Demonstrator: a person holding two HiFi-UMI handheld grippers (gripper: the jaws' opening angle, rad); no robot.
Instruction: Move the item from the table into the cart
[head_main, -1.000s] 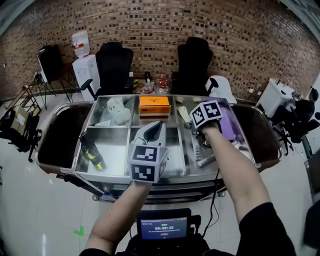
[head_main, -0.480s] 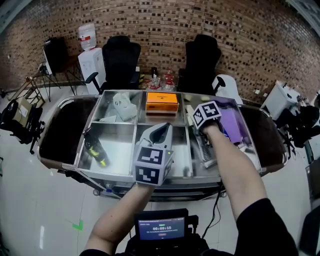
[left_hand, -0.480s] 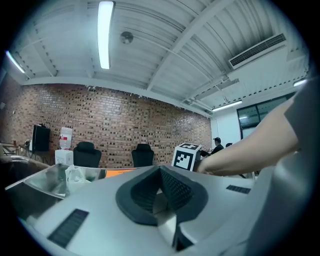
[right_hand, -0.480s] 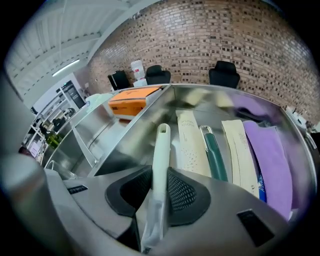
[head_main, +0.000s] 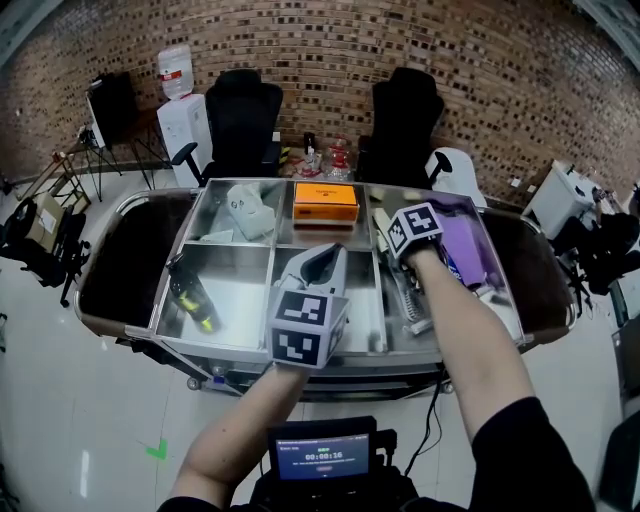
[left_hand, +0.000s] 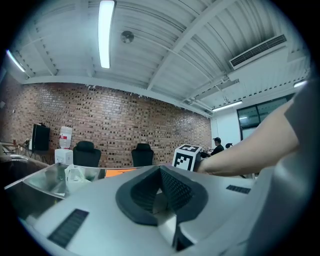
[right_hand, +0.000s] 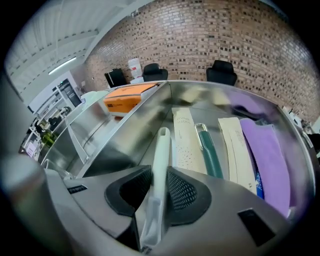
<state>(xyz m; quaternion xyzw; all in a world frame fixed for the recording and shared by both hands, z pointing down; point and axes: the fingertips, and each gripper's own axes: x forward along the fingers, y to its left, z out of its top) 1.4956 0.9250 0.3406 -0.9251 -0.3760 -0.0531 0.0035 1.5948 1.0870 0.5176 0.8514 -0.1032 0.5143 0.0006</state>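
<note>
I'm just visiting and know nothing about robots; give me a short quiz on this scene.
1. True or false: the flat orange box lies inside the shiny metal cart.
2. What sits between the right gripper's jaws? A a red cup; B a slender pale plastic handle; C a banana.
3. Are the left gripper's jaws apart or together?
Key: 1 true. 2 B; those jaws have just been opening a little, pads touching it. 3 together, nothing between.

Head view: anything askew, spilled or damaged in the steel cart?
Nothing looks spilled or visibly damaged. One oddity: the dark bottle lies on its side, set diagonally, in the front-left compartment of the steel cart rather than standing upright.
</note>
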